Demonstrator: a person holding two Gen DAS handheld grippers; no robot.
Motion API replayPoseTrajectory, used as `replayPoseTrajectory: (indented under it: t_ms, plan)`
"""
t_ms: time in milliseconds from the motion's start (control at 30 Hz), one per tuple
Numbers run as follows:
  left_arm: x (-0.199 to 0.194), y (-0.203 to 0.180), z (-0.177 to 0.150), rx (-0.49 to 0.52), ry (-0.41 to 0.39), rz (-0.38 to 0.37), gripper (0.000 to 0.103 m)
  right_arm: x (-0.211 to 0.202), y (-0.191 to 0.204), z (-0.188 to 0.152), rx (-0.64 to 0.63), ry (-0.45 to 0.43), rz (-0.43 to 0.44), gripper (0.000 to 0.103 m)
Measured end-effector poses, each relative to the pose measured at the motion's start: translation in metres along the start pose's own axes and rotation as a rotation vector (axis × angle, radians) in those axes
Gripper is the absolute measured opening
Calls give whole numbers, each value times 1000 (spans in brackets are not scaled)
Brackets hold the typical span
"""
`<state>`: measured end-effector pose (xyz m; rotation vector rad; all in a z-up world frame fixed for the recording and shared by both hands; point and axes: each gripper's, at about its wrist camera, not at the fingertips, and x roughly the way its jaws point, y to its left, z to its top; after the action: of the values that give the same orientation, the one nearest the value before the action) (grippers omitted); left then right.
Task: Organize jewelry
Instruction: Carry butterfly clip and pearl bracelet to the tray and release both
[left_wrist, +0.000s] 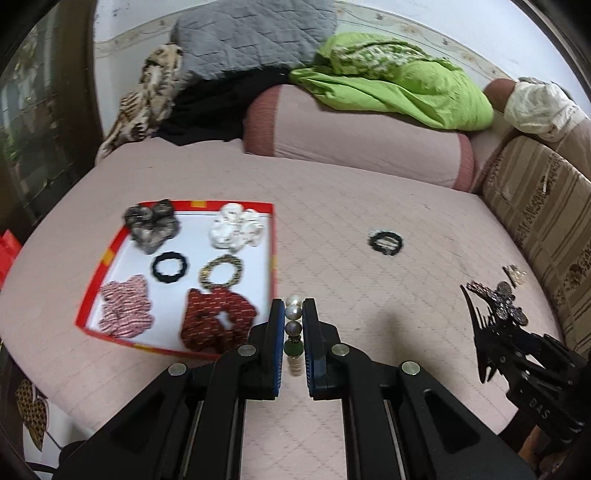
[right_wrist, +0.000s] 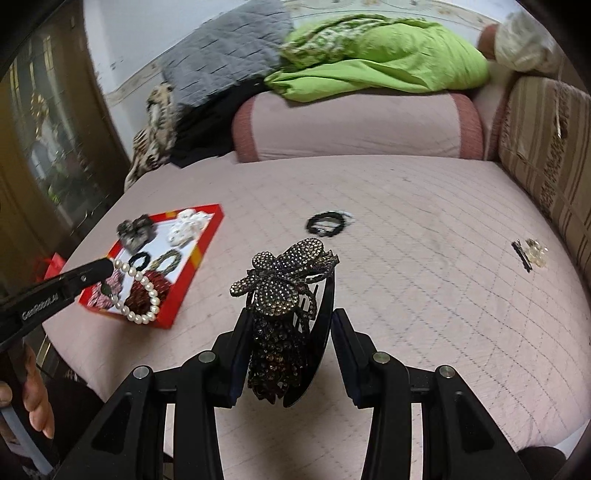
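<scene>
Lengthwise, bead bracelet (left_wrist: 294, 332) runs between hand-held gripper (left_wrist: 293, 317) pads (pearls outward).

Scrunchies (left_wrist: 218, 323) in tray (left_wrist: 271, 254) on bed (left_wrist: 369, 206), hair tie (left_wrist: 385, 243) right of tray

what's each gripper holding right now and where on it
Left gripper pinches the pearl bracelet on its beads; right gripper clamps the rhinestone hair claw by its lower body.

Small pale trinket (right_wrist: 535, 253) near striped cushion (right_wrist: 554, 147), too small to identify.
</scene>
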<state>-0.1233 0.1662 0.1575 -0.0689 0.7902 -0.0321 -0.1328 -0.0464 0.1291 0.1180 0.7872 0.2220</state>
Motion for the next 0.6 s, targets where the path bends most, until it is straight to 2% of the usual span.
replayPoseTrajectory:
  t_ms: [233,600]
  plan:
    - [-5,26,-4,-21,-9,88,9,0,35,-5,-87,18,20,46]
    - [-8,46,-8,-11,-28,174,9,16,71,3,-173,57,60,46]
